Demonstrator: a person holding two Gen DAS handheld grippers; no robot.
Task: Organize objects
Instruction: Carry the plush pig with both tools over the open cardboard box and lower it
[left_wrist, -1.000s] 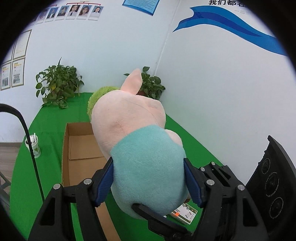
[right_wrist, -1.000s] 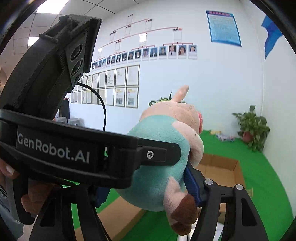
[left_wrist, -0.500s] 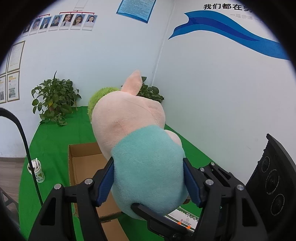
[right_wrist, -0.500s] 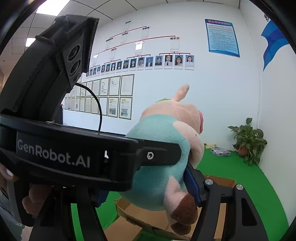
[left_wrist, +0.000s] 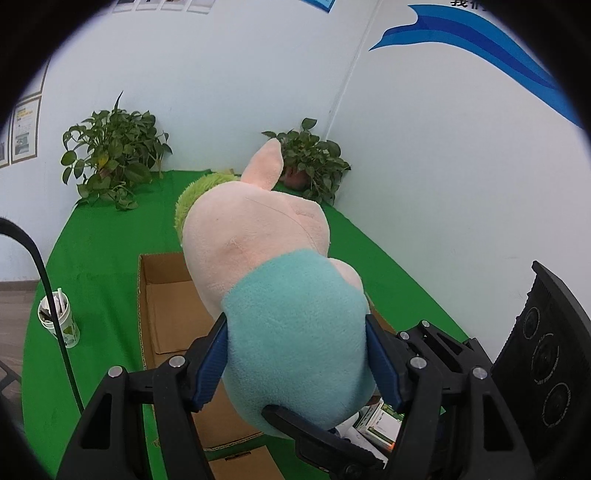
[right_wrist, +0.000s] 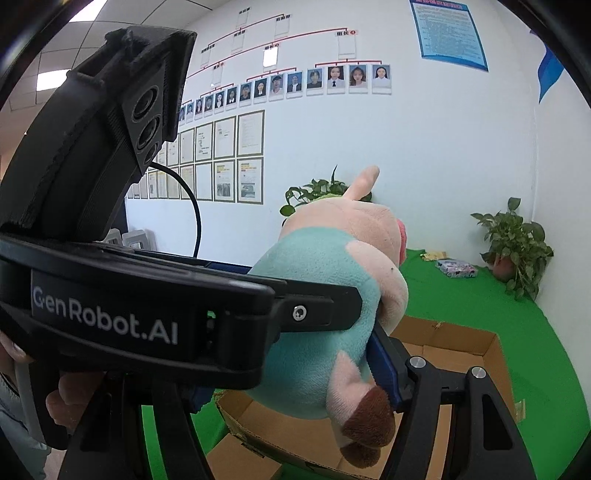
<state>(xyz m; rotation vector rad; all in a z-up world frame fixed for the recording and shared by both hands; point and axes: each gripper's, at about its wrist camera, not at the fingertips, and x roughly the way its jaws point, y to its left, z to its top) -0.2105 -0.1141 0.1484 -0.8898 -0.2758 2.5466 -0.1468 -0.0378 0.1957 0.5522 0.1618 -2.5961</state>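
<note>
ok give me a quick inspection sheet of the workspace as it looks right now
surface: green cloth covering the work area.
job's things: plush pig held in the air over an open cardboard box; box looks empty where visible.
clutter: paper cup at the cloth's left edge; small packets near the far wall; small boxes under the pig.
grippers: left claw shut on the pig's teal body; right claw also shut on it, crossing the left.
cables: black cable running past the cup.
surroundings: two potted plants, white walls with framed papers and photos.
</note>
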